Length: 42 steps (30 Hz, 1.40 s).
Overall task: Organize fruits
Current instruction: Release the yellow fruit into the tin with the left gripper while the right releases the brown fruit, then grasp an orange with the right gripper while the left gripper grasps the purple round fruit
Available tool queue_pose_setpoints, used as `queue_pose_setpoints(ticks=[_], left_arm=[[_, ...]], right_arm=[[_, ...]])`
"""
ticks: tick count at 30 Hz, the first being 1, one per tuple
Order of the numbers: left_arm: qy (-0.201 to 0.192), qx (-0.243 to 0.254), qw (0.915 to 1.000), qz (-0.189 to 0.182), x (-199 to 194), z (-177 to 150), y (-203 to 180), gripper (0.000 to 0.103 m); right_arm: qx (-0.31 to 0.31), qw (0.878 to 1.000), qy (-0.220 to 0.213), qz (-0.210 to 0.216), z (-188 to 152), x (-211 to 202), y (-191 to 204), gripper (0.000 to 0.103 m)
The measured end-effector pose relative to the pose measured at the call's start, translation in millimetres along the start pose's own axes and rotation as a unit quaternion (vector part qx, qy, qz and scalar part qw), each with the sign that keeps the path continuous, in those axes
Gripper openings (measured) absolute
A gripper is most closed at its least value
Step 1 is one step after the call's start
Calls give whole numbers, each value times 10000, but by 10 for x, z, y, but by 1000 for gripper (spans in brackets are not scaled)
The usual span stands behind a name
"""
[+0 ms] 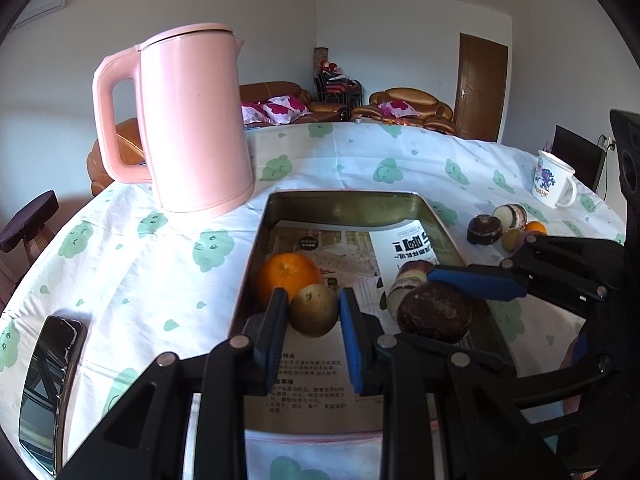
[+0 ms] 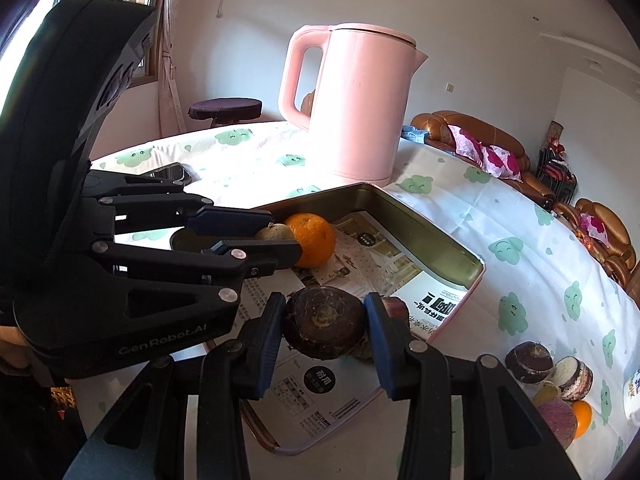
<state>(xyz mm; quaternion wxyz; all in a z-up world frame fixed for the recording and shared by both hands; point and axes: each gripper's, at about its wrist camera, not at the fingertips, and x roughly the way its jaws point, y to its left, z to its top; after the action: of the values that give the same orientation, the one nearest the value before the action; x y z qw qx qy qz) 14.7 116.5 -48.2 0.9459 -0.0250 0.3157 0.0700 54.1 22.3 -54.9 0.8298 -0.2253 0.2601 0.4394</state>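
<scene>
Both tongs are clamped over the tray [image 1: 256, 240] mid-worktop, left tongs [image 1: 313, 312] on the kiwi [image 1: 314, 310], right tongs [image 2: 325, 322] on the taro [image 2: 324, 322], so lower gently, then release clear of the orange [image 1: 286, 276].

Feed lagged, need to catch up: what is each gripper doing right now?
Left gripper: closed on the small brownish-green fruit, over the tray.
Right gripper: closed on the dark brown root, also over the tray.

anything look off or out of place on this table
Yes: a phone lies at the table's edge, and some cut produce sits loose on the tablecloth beside a mug, outside the tray.
</scene>
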Motion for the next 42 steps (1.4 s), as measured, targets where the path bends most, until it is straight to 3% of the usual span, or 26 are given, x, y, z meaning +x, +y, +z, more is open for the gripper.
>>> queue_pose_setpoints(ticks=[5,8,13,15,21,24,31,42], left_arm=[[1,14,10000,15,0,-6,-5,29],[-12,-9,10000,55,-6,-1,1,35],[-179,-214,9995,121,-84,19,89,60],[-337,-264,9990,115,-153,34,104,79],[-633,-189,9978,-47,-320,92,-22,86],[-693,-84,9975,-105,-350,110,-154,92],[-588,145,9973,-419,-292,170,-503,96],[-537,720,9934,-709,-195,350,-1066,99]], right_arm=[[19,10000,2,-52,0,-1,-1,58],[105,9999,-38,-59,1,-18,-34,60],[307,9993,-161,-171,-4,-73,-109,61],[442,9983,-300,-253,-19,-140,-167,61],[821,9928,-441,-749,-188,-461,-488,61],[1146,9871,-385,-1054,-371,-681,-735,61],[1884,9679,-15,-1662,-868,-1028,-1306,61],[1920,9713,401,-1345,-985,-912,-1397,61]])
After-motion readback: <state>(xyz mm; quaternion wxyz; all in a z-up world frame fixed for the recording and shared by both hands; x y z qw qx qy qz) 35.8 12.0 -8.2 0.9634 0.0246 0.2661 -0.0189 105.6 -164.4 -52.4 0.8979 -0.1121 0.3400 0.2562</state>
